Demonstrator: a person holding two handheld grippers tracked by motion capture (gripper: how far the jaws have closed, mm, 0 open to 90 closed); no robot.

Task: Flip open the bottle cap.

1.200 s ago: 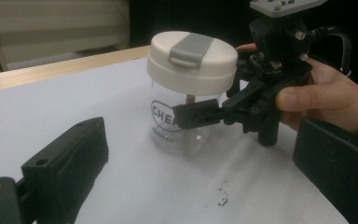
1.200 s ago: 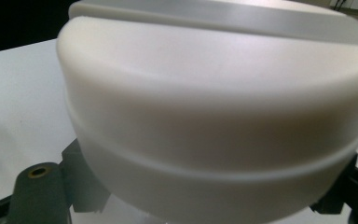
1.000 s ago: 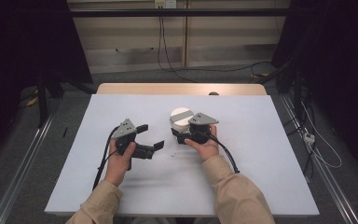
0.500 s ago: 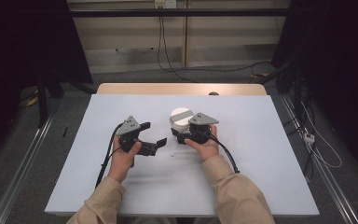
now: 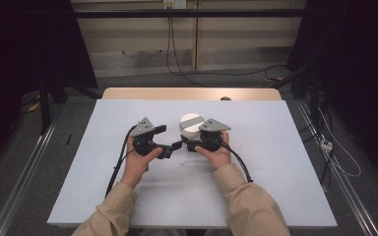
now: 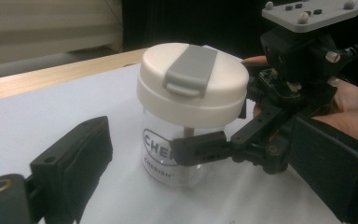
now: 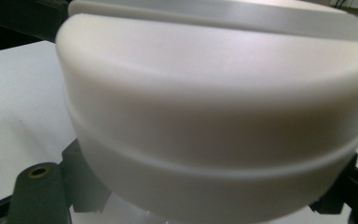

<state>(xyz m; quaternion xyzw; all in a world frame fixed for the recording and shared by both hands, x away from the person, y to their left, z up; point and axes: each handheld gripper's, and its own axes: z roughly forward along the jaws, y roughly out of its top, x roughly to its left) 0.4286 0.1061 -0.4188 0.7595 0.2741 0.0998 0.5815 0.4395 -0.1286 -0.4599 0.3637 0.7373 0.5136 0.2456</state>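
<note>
A clear jar [image 6: 168, 154] printed "CHERISH", with a cream lid [image 6: 191, 84] and a grey flip tab, stands upright on the white table mid-centre [image 5: 191, 124]. My right gripper [image 5: 189, 140] is shut on the jar's clear body just under the lid; one of its fingers [image 6: 198, 147] crosses the glass. In the right gripper view the lid [image 7: 214, 107] looms close between the black jaws. My left gripper [image 5: 170, 138] is open, its jaws spread and pointing at the jar from the left. The left fingers [image 6: 72, 165] flank the jar without touching it.
The white tabletop [image 5: 285, 162] stretches wide on both sides and toward the front. A wooden strip [image 5: 192, 93] runs along its far edge. Cables trail from both grippers back over the table, and metal rails [image 5: 24, 172] line the floor beside it.
My left gripper has moved right and a little farther away, closing in on the jar with its jaws open. The right gripper and the jar have stayed put.
</note>
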